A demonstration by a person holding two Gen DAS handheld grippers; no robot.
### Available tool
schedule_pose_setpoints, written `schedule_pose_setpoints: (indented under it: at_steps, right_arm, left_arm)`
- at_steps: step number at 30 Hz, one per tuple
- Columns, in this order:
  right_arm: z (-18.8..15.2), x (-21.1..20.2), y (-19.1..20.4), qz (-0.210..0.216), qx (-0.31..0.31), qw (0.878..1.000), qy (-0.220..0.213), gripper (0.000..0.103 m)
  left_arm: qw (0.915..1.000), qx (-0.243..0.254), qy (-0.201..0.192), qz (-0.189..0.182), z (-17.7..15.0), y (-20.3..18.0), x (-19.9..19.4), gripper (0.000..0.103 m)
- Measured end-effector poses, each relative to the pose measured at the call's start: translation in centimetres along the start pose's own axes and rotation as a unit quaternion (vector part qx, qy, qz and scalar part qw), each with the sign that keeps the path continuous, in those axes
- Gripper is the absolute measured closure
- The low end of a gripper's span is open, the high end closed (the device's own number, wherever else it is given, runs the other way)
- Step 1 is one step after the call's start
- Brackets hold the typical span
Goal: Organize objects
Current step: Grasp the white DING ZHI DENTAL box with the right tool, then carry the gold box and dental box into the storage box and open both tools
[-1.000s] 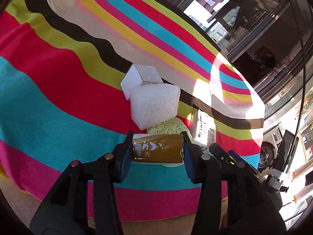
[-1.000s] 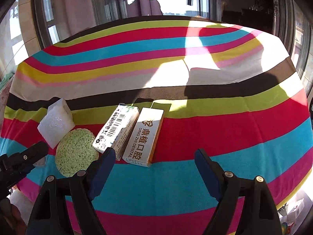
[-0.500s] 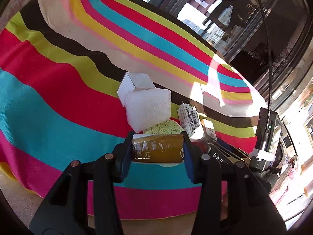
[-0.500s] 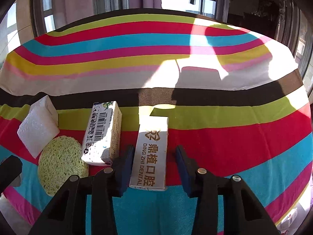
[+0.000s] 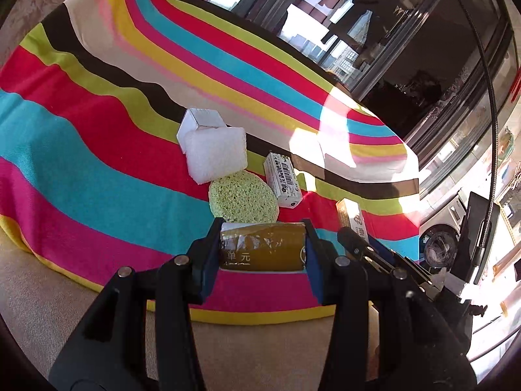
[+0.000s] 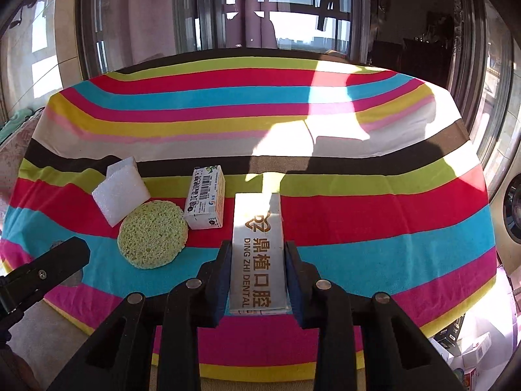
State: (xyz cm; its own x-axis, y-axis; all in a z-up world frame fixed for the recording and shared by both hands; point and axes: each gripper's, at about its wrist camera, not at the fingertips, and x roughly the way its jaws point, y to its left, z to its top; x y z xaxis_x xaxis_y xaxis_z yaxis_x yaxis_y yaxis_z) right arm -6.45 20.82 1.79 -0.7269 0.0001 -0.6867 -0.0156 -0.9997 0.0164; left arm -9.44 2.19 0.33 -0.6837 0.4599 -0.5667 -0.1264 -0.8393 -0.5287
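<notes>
Over the striped cloth (image 6: 374,215), left tool (image 5: 263,250) clamps a brown packet (image 5: 262,248), seemingly lifted; right tool (image 6: 258,282) grips the dental box (image 6: 258,257).

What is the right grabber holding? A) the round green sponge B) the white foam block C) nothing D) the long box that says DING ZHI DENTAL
D: in the right wrist view the right gripper has its jaws shut on both long sides of the DING ZHI DENTAL box, while the round green sponge and white foam block lie untouched on the striped tablecloth.
</notes>
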Motion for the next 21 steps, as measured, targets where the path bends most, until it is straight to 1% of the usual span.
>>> schedule_pose_setpoints:
  at_steps: [7,14,21]
  right_arm:
    - [-1.7,-3.1,-1.5,0.006,0.027,1.000,0.003,0.071]
    - [-3.6,-5.3,-4.1,-0.008,0.063,0.998,0.017,0.071]
    - [-5.5,-7.2,-6.7,-0.020,0.083,0.996,0.025,0.071]
  left_arm:
    - [0.9998,0.007,0.012,-0.017,-1.7,-1.9,-0.6,0.053]
    - [0.9989,0.015,0.031,-0.033,-2.7,-3.7,-0.4,0.053]
    - [0.9968,0.033,0.052,-0.051,-4.3,-6.0,-0.1,0.053]
